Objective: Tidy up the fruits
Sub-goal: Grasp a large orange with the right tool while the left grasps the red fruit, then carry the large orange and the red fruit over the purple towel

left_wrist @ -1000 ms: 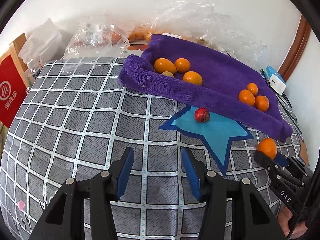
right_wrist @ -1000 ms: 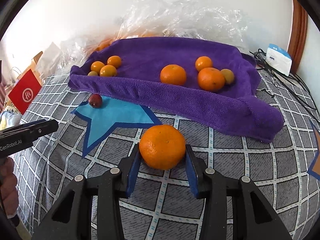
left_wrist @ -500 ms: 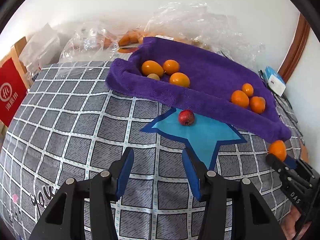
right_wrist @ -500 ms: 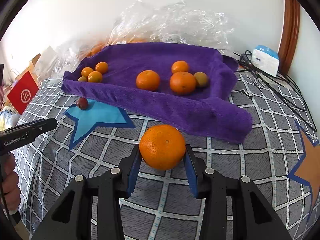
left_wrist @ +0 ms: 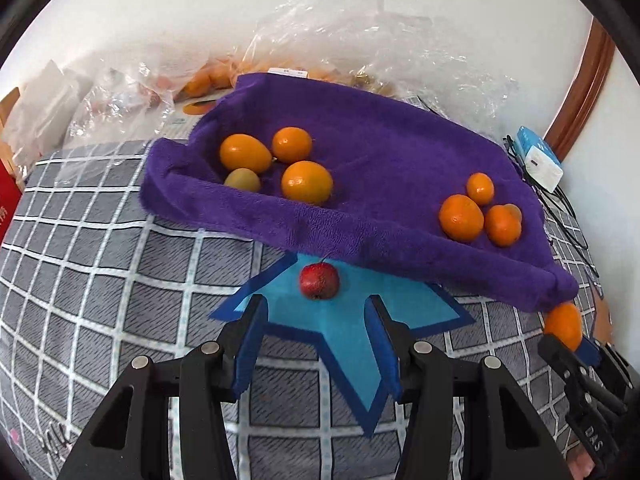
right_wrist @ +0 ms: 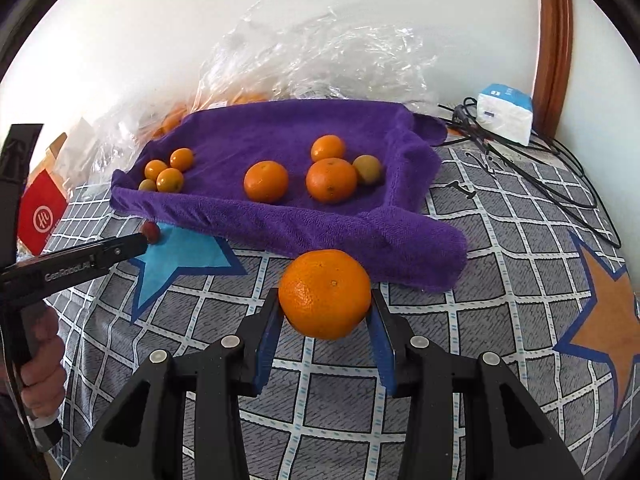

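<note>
My right gripper is shut on a large orange, held above the checked cloth just in front of the purple towel. On the towel lie a left cluster of small oranges and a right group of bigger ones. A small red fruit rests on the blue star patch at the towel's near edge. My left gripper is open, its blue fingertips just short of that red fruit, nothing between them. In the right wrist view the left gripper reaches the red fruit.
Crinkled clear plastic bags with more oranges lie behind the towel against the wall. A white and blue box and black cables sit at the right. A red box stands at the left. An orange star patch marks the cloth.
My left gripper has slid across the cloth toward the red fruit, which now sits just beyond its fingertips. The right gripper has carried the orange closer to the towel's near edge.
</note>
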The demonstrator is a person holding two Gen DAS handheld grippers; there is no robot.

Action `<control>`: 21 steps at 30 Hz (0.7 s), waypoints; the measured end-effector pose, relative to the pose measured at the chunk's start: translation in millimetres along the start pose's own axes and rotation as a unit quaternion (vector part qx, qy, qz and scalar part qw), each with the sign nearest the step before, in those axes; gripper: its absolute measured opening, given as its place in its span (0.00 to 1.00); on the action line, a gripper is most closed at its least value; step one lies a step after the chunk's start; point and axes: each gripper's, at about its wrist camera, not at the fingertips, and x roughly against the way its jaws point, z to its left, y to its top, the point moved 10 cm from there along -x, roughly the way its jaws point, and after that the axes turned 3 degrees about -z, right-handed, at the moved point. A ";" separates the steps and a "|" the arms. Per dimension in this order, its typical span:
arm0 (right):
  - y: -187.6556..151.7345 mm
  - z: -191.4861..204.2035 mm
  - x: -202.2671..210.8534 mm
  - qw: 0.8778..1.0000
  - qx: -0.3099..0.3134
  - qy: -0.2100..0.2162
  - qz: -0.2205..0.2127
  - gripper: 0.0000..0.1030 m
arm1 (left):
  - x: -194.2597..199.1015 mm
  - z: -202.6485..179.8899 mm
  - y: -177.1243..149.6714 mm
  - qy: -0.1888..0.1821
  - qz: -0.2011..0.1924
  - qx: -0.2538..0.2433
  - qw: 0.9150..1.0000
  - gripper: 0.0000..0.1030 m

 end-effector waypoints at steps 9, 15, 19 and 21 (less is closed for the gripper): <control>-12.4 -4.2 1.9 0.999 0.009 -0.034 0.018 0.40 | -16.6 -4.9 5.7 -0.037 -0.009 0.035 0.999 0.22; -13.1 1.1 2.7 0.999 -0.005 -0.038 0.022 0.40 | -3.3 -1.1 7.1 -0.057 -0.006 0.024 0.998 0.22; -10.4 5.6 6.6 0.999 -0.019 -0.042 0.021 0.40 | 13.7 8.9 9.5 -0.054 -0.011 0.013 0.998 0.22; -8.1 6.1 10.5 0.998 -0.036 -0.039 0.019 0.40 | 21.3 15.6 11.3 -0.051 -0.013 0.012 0.999 0.22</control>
